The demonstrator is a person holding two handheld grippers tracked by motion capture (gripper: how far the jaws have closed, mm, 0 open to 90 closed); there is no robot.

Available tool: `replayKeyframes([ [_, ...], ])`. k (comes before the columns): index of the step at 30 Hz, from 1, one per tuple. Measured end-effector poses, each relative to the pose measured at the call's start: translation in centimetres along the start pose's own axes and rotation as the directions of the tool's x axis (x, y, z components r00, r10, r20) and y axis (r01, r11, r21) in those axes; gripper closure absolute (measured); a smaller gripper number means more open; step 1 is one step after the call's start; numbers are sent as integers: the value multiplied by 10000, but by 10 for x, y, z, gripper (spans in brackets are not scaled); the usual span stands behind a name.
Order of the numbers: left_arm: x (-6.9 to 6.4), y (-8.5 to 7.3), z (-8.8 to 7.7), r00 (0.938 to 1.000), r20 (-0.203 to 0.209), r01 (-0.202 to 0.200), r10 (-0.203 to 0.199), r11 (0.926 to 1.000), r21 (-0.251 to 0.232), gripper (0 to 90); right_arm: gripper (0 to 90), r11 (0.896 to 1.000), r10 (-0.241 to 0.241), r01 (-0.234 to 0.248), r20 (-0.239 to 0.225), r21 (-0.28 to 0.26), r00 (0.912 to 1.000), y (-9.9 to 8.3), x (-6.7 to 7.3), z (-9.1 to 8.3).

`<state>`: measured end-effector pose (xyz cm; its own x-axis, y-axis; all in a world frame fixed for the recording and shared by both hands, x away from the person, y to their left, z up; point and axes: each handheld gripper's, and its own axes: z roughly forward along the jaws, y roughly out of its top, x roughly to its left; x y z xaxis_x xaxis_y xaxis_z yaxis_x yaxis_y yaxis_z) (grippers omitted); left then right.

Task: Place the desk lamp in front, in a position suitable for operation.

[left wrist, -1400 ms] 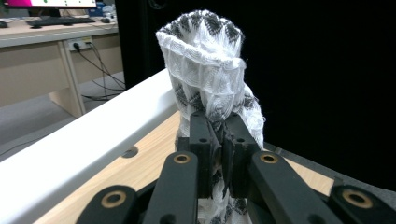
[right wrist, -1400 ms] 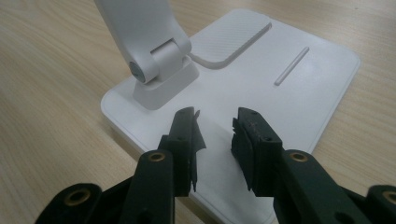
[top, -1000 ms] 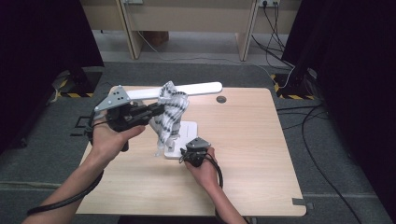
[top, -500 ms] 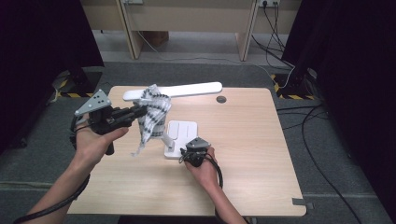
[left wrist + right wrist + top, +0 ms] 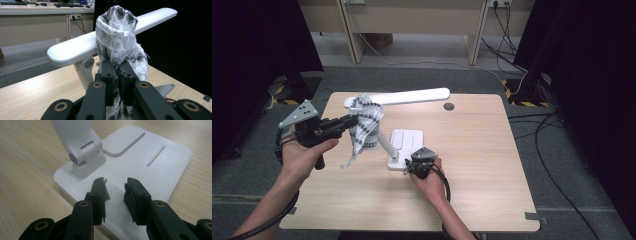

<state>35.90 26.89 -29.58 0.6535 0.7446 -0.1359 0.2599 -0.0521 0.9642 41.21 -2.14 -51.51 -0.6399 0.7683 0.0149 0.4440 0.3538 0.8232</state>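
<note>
1. Pinching the black-and-white patterned cloth [image 5: 117,45], your left gripper [image 5: 353,120] has its 2 jaws pressed onto the fabric, which bunches up above them in the left gripper view.
2. You hold that cloth at the 9 o'clock side of the wooden table [image 5: 472,150], draped against the long white lamp head [image 5: 412,96], with a loose tail hanging down toward the tabletop.
3. Your right gripper [image 5: 115,192] sits at the 6 o'clock edge of the white lamp base [image 5: 155,170], jaws spread with nothing between them, hovering just over the plate.
4. You see the lamp arm hinge [image 5: 83,155] at 11 o'clock from those jaws.
5. Your right hand [image 5: 429,182] rests low near the table's middle.
</note>
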Motion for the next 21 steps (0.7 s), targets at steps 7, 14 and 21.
replayKeyframes([
  [7,-19,1,6,9980,623,-127,132,9999,-71,838,686,10000,-21,21,-3,-5,10000,0,0,0],
  [14,-38,6,28,9931,1113,-379,374,9993,22,838,686,10000,-12,12,4,-9,10000,0,0,0],
  [21,-57,4,53,9880,1457,-539,506,9984,186,838,686,10000,5,-5,-10,0,10000,0,0,0],
])
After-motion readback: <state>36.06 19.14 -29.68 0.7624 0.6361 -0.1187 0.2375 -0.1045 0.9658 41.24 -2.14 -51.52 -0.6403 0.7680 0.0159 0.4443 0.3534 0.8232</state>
